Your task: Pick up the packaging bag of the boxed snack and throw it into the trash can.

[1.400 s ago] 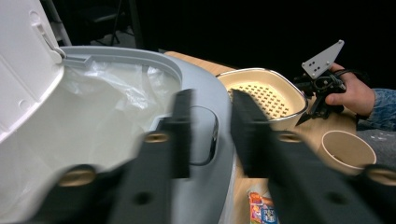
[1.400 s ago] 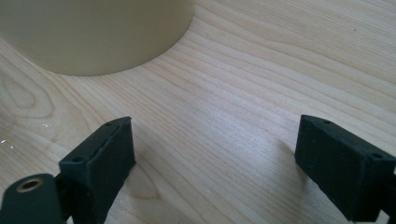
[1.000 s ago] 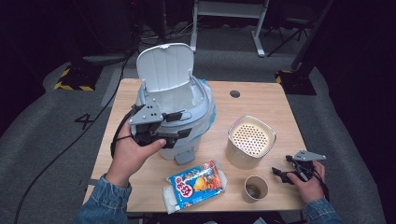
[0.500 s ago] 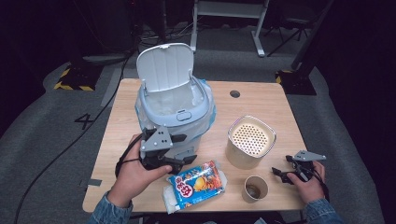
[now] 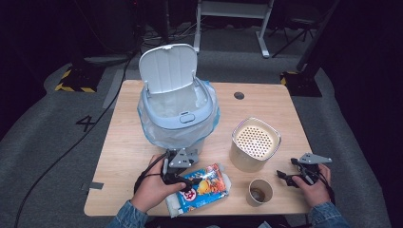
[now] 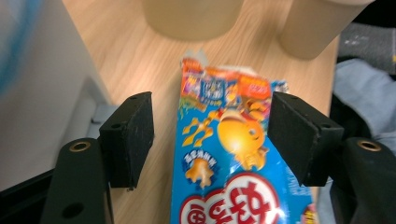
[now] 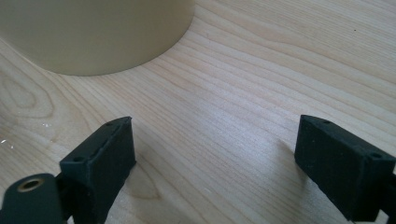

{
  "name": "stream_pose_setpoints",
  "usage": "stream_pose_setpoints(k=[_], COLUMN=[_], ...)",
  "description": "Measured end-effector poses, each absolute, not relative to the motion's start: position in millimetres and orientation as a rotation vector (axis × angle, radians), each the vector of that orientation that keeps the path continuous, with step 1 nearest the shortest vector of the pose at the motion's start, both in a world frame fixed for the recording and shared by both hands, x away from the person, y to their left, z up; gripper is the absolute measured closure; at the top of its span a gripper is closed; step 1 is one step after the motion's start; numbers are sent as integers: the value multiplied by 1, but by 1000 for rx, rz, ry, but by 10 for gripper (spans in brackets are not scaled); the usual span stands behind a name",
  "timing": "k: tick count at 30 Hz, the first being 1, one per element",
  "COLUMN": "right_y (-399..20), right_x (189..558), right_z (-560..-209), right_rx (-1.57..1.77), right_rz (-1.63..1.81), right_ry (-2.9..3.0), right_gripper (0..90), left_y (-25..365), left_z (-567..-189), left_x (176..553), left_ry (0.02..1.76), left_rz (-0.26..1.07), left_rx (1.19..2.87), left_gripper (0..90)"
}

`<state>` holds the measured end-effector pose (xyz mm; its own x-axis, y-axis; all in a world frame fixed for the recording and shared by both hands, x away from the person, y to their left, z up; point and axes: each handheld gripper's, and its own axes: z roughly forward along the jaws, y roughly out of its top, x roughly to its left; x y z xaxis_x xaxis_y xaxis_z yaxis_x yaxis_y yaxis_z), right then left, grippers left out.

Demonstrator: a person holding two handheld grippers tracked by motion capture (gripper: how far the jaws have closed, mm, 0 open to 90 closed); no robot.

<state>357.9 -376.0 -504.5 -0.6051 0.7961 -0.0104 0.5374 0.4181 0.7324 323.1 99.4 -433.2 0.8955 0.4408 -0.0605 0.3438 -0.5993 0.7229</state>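
Snack packet: a blue printed snack packet point(image 5: 202, 189) lies flat near the front edge of the wooden table point(image 5: 123, 142), its torn end pointing at the cream canister point(image 5: 254, 145)

Left gripper: the left gripper point(image 6: 212, 135) straddles the packet, one pad on each side and neither one pressing it, so nothing is gripped yet

Just changed: a second ago this gripper was up by the bin's front; it has since dropped to the packet, and its jaws have just been opening with the packet now between them

Meaning: this looks like the approach to a pick; what remains is to close on the packet and lift

Right gripper: the right gripper point(image 5: 289, 175) rests low at the table's right front corner, jaws apart over bare wood, holding nothing, unmoved since a second ago

Open room: the lidded bin point(image 5: 177, 107) stands just behind the left hand with its lid up and liner showing, so the way up and into it looks free

Edges: the paper cup point(image 5: 260, 192) sits near the packet's right end, and the table's front edge is close, so a sideways drag could nudge either
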Motion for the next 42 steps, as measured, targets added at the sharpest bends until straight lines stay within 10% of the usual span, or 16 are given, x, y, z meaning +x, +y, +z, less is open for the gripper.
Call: stream_pose_setpoints(k=[16,26,42], right_y=[-376,-376,-376], right_x=[358,358,358], right_z=[-505,-504,-504], right_rx=[1145,1145,1145], right_rz=[1005,1004,1004], right_ry=[2321,2321,2321], right_gripper=[123,122,123], left_y=[90,90,121], left_z=[-477,-478,-430], left_x=[344,346,333], left_ry=[697,716,594], left_rz=[15,-65,25], left_rx=[2372,2395,2080], left_gripper=[413,774,886])
